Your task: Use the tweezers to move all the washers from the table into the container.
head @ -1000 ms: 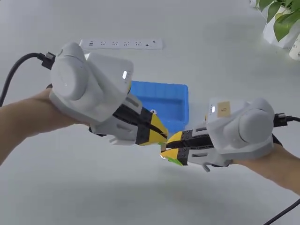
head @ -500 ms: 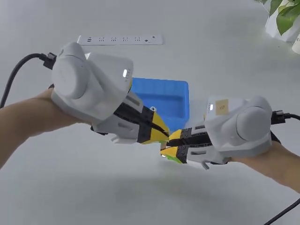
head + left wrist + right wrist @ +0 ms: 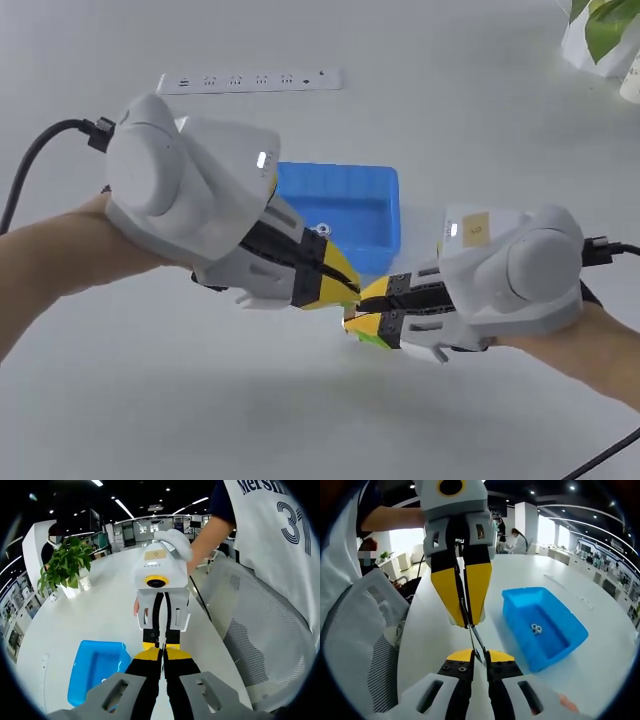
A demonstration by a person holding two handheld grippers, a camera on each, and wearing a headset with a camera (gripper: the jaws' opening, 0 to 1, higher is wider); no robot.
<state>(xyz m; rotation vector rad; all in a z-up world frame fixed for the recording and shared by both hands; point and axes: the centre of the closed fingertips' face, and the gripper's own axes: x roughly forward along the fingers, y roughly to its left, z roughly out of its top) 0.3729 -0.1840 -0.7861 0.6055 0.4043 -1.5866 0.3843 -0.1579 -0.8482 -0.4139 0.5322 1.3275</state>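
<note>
Blue rectangular plastic container [image 3: 392, 205] sits on the white table [image 3: 450, 120] just behind the gripper tips, and I see small metal washers [image 3: 536, 628] lying inside it. Left gripper [image 3: 345, 287] is clamped on the thin metal tweezers [image 3: 474, 637]. Right gripper [image 3: 350, 320] meets it tip to tip, jaws pinched on the tweezers' lower end.

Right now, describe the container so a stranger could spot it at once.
On the white table, start at the white power strip at the far side and come nearer. The container is the bright blue rectangular tray, the only blue thing there, with washers lying inside.
</note>
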